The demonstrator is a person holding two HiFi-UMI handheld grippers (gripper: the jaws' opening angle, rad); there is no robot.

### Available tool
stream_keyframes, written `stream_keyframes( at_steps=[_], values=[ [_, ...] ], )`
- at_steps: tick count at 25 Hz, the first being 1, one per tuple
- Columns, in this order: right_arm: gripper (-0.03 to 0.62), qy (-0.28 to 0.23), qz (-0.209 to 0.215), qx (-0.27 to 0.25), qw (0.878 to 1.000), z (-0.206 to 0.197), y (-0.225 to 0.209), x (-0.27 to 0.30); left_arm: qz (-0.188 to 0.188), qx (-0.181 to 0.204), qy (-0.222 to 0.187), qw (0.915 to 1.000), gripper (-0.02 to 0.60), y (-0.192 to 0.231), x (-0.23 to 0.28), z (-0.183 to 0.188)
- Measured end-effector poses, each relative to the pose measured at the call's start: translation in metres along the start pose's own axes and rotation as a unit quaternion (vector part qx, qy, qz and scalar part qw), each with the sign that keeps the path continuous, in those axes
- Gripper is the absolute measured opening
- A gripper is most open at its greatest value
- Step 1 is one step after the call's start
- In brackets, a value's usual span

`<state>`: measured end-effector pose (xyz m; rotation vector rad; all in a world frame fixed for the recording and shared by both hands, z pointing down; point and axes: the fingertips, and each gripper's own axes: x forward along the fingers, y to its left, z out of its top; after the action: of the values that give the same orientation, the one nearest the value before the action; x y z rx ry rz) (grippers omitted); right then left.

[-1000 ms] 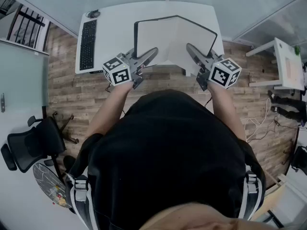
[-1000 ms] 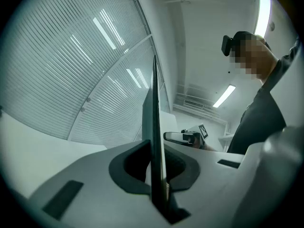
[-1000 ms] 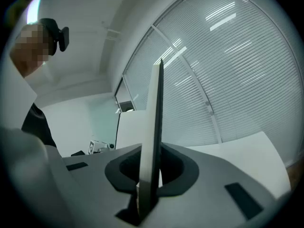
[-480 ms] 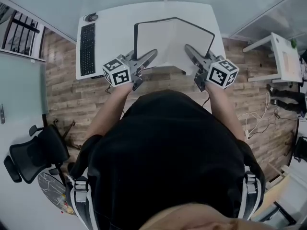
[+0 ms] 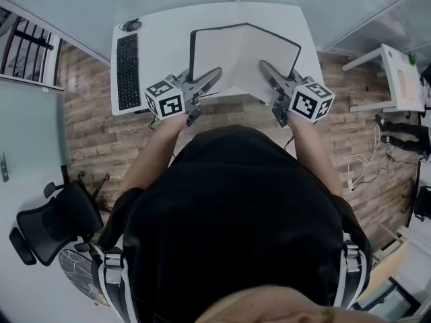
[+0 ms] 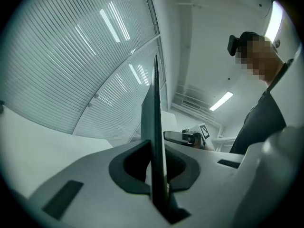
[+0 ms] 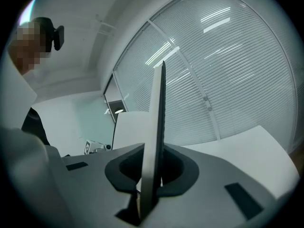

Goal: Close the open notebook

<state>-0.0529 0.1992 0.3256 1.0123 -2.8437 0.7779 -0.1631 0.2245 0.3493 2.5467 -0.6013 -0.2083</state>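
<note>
The open notebook [image 5: 236, 56] with black covers and white pages is held over the white desk [image 5: 161, 39], spread in a shallow V. My left gripper [image 5: 214, 73] is shut on the near left cover, and my right gripper [image 5: 264, 67] is shut on the near right cover. In the left gripper view the cover [image 6: 156, 127] stands edge-on between the closed jaws of the left gripper [image 6: 159, 198]. The right gripper view shows the other cover [image 7: 156, 127] the same way, clamped in the right gripper [image 7: 148, 194].
A black keyboard [image 5: 127, 71] lies along the desk's left side, with a small round object [image 5: 129, 25] behind it. A black office chair [image 5: 50, 224] stands on the wooden floor at the lower left. A white side table [image 5: 397, 79] is at the right.
Both grippers keep their hold on the notebook. The right gripper has edged a little to the left and the whole view has shifted slightly.
</note>
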Motion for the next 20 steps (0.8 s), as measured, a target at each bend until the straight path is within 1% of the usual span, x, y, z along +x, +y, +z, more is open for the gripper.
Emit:
stream_keyframes(
  at_steps=[2, 7, 12, 20],
  values=[
    [0.074, 0.001, -0.005, 0.003, 1.0, 0.001, -0.002, 0.016, -0.002, -0.006, 0.003, 1.0, 0.04, 0.014, -0.005, 0.005],
    [0.074, 0.003, -0.012, 0.01, 1.0, 0.004, -0.012, 0.031, -0.006, -0.014, 0.011, 0.9998, 0.04, 0.032, -0.003, 0.011],
    [0.074, 0.003, -0.019, 0.01, 1.0, 0.005, -0.005, 0.028, -0.011, -0.019, 0.014, 0.9997, 0.04, 0.027, -0.005, 0.011],
    [0.074, 0.004, -0.025, 0.008, 1.0, 0.005, -0.012, 0.03, -0.015, -0.03, 0.017, 0.9993, 0.04, 0.033, 0.002, 0.007]
  ],
)
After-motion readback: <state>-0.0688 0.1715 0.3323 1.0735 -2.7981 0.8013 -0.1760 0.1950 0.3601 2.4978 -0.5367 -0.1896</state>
